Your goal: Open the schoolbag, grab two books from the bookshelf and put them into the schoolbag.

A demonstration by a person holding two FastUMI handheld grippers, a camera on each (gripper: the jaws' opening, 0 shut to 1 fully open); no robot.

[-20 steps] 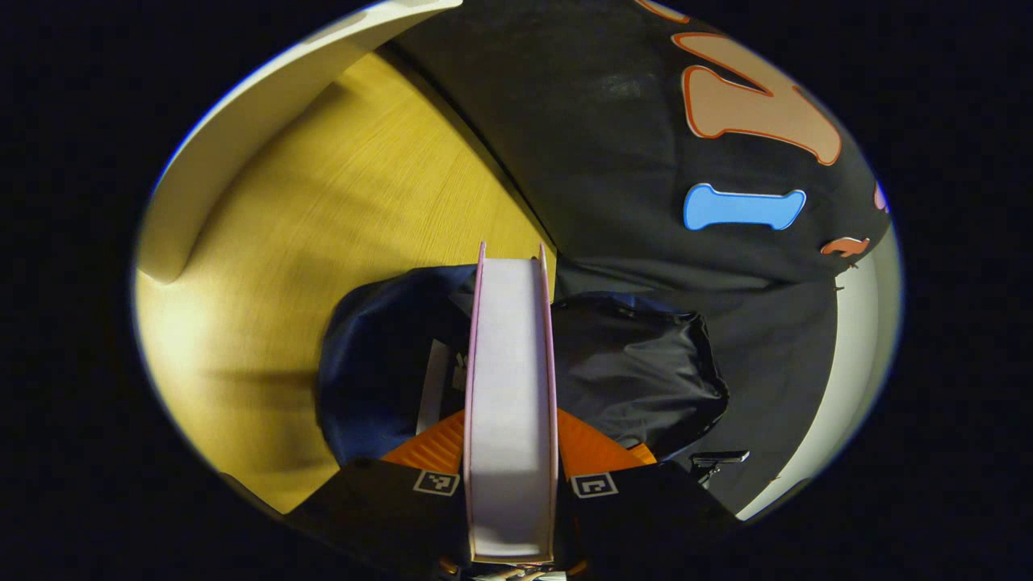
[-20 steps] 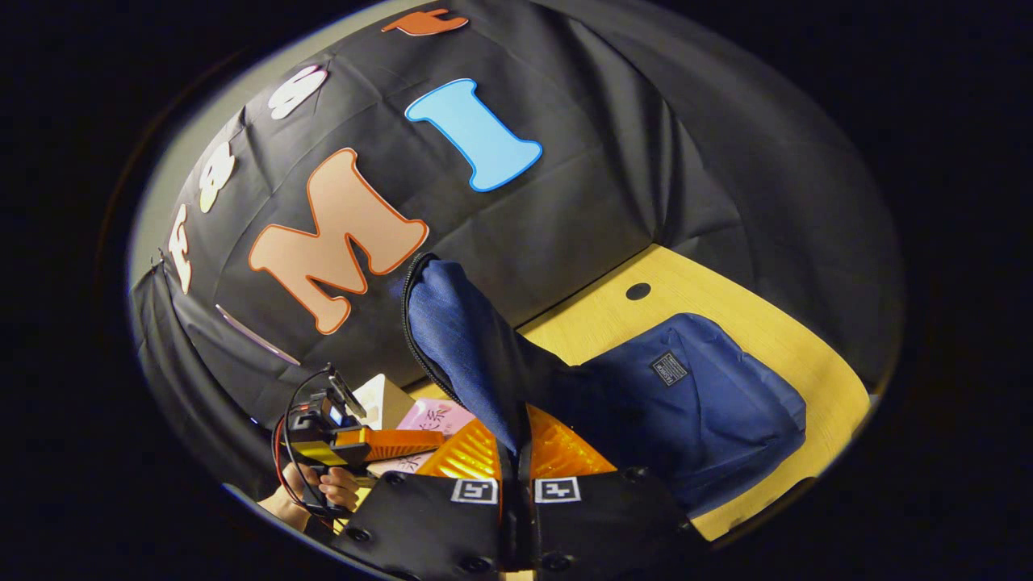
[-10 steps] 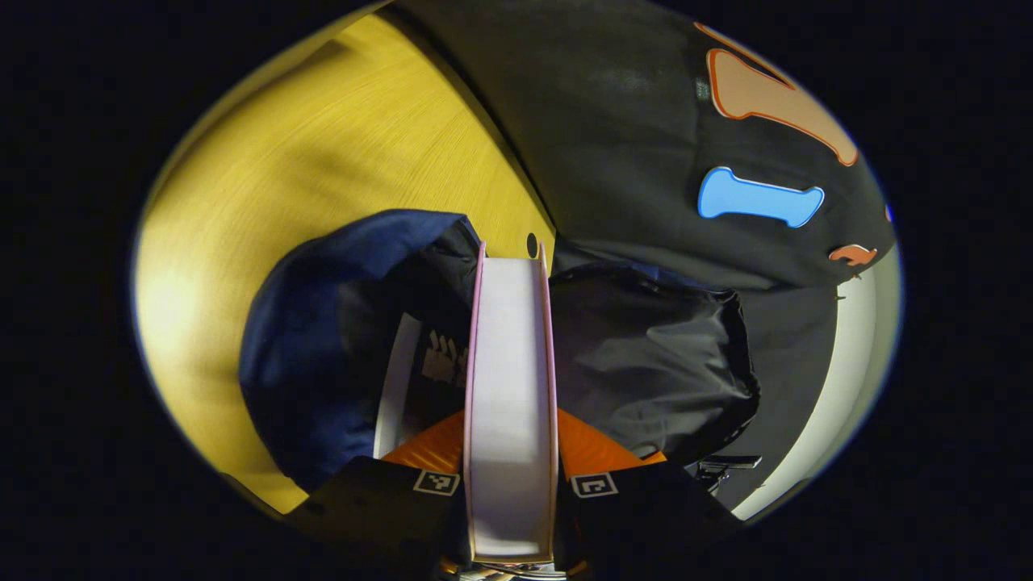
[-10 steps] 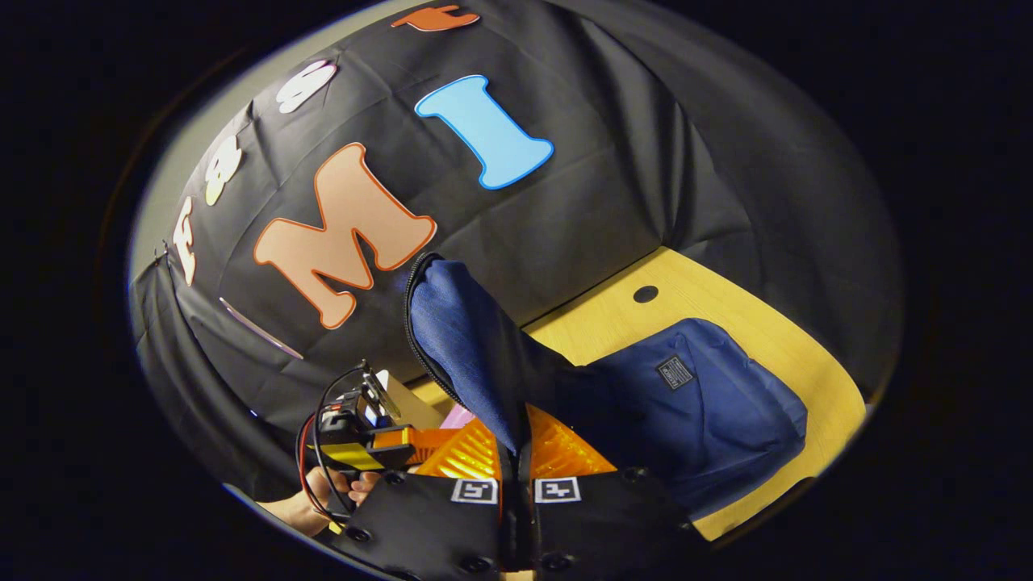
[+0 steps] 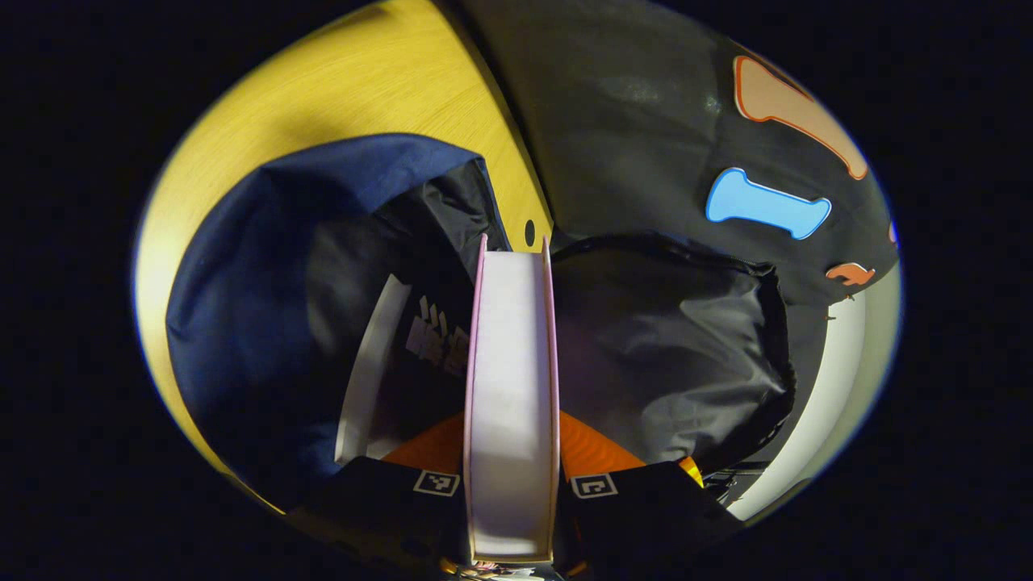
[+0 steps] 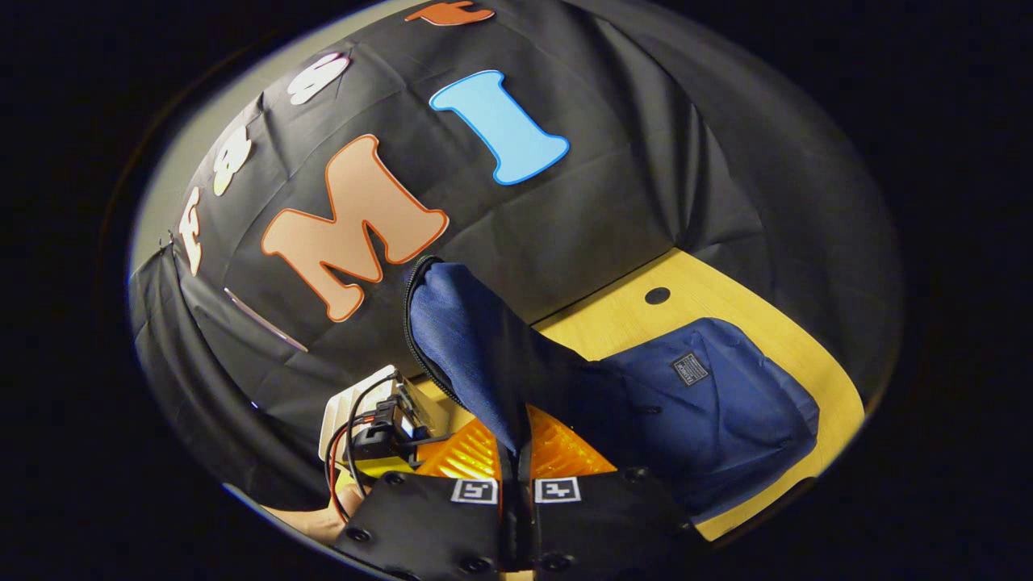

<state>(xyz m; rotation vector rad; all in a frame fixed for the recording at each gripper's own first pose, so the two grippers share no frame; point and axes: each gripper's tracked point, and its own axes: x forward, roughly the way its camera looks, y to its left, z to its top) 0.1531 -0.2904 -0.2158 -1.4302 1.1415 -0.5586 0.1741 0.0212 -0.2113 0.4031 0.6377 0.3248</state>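
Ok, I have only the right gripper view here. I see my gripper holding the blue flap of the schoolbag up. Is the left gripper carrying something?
Observer: Yes. The left gripper is shut on a book with pink covers, page edge toward its camera.
Operator: Is the mouth of the bag open enough?
Observer: In the left gripper view the schoolbag gapes wide, with its black lining showing to the right of the book.
Operator: And is anything inside it?
Observer: One other book stands inside, to the left of the held one, with its white edge showing.
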